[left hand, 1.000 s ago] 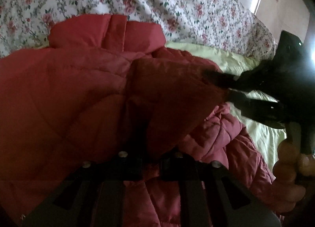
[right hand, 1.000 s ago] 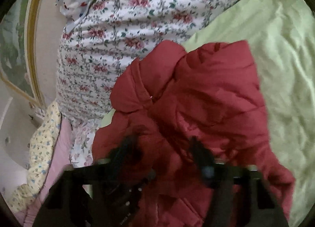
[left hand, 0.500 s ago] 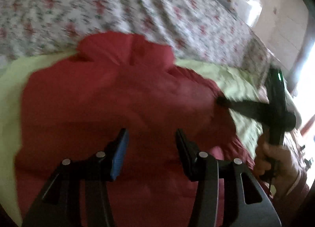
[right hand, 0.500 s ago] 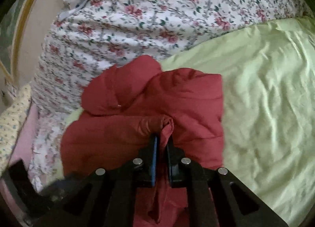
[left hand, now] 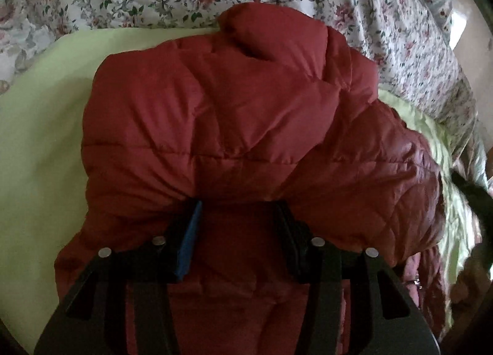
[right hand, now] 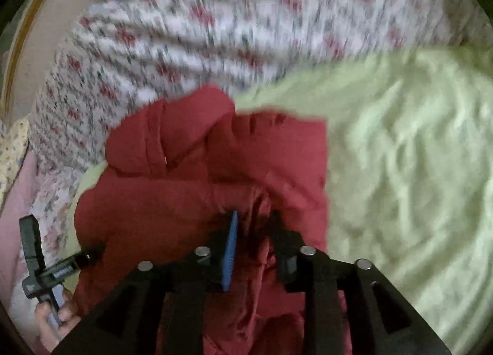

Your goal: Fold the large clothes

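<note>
Red padded jacket (left hand: 234,127) on bed (left hand: 40,127) looked soft, bulky, slippery; best held at hem. Left gripper (left hand: 238,219) parted, empty. Right gripper (right hand: 252,231) just opening, fold loose between jaws.

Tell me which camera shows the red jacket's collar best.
The left wrist view: sharp, with the collar standing up at the red jacket's far edge. The right wrist view shows the collar too, but motion-blurred and smaller.

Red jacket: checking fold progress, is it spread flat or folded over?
Folded over: the red jacket lies bunched in puffy layers on the green sheet, one side doubled across its body.
</note>
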A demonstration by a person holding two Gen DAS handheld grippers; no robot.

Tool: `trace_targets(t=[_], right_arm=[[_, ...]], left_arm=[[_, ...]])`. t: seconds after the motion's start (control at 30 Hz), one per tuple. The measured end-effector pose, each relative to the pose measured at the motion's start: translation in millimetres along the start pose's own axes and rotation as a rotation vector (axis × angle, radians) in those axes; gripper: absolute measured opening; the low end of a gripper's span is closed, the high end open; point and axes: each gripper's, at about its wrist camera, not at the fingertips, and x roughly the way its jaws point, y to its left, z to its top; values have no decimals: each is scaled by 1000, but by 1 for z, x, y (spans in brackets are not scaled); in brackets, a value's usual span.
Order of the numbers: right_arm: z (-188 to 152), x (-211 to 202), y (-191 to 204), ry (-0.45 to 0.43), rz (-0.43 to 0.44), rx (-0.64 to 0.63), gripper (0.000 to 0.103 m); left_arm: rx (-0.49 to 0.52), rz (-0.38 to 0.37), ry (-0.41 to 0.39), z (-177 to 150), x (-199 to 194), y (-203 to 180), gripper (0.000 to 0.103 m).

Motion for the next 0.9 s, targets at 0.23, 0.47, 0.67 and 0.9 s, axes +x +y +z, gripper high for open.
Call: trace_targets(t=[0.23,0.47,0.67,0.9], right_arm=[[-12,7,62,53,140,-162,55],[-39,66,54,210,37,-194,50],[-39,70,30,219,-22,-193,50],[-44,81,34,227,-38,-216,50]], left_arm=[[16,49,-7,-2,3,-7,48],[59,73,-15,-4,2,-11,48],[39,-4,-95,-9,-29,1,46],[55,46,-27,-11,-4,7,42]])
